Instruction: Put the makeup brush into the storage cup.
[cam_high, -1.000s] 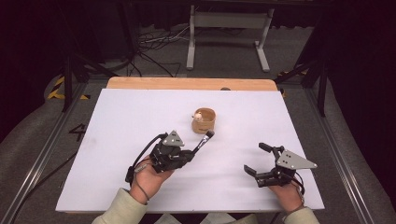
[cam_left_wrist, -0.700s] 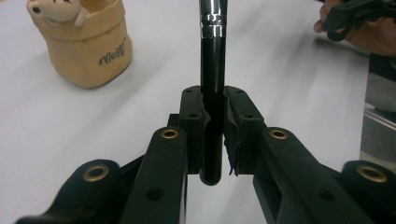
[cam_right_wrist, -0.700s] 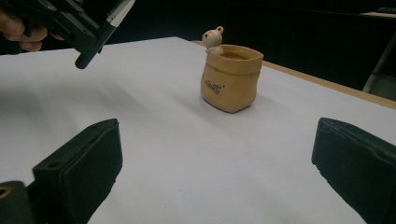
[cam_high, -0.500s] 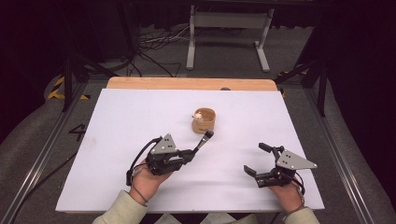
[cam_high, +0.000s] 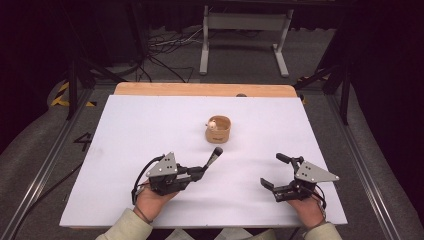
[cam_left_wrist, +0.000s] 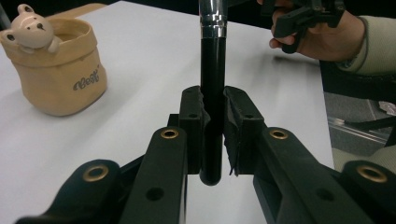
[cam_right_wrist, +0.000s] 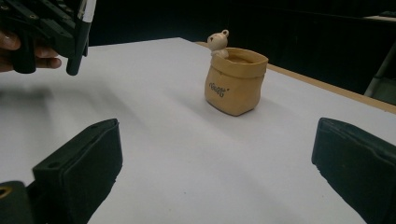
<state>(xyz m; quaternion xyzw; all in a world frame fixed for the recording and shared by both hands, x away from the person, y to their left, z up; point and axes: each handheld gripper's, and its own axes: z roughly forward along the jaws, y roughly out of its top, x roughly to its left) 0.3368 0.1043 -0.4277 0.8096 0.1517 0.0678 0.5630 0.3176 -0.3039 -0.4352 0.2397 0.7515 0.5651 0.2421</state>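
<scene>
Worktop (cam_high: 125, 150) white, mostly bare. Tan bear pot (cam_high: 218, 129) mid-worktop, apparently holding nothing. My right gripper (cam_high: 285, 175): jaws wide apart, idle. My left gripper (cam_high: 197, 172): jaws clamped on black pen (cam_left_wrist: 212, 93), raised, short of pot. Likely remaining: drop pen in pot.

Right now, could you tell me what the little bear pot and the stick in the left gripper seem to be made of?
The bear pot looks like glazed ceramic shaped as a folded bag: smooth tan walls with a soft sheen, though resin is possible. The stick, clamped by the left gripper, has a glossy black handle, likely plastic or lacquered wood, and a bright ribbed band that looks like polished metal.
</scene>
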